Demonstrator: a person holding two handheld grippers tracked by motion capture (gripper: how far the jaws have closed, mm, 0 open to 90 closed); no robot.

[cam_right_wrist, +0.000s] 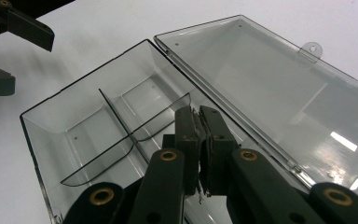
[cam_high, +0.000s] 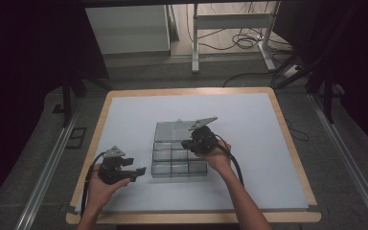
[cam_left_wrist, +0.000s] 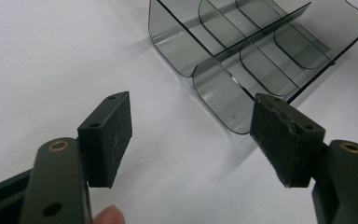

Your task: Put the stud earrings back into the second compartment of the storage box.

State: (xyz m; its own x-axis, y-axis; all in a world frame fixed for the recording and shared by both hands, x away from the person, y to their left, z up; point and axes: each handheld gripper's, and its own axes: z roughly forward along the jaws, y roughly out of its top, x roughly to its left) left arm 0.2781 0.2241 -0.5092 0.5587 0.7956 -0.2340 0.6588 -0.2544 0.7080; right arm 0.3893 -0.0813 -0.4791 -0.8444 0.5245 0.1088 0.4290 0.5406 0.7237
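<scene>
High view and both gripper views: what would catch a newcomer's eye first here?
The clear smoky compartment box in the middle of the white table, its lid swung open and lying flat behind it. The right tongs are shut over the box's dividers. The left tongs stand open just off the box's left end.

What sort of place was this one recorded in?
Most likely a lab or workshop set up for recording, not a home. A wooden-edged table under a white sheet stands on grey floor, metal bench legs and loose cables lie behind it, and a person works an open clear compartment box with handheld grippers.
</scene>
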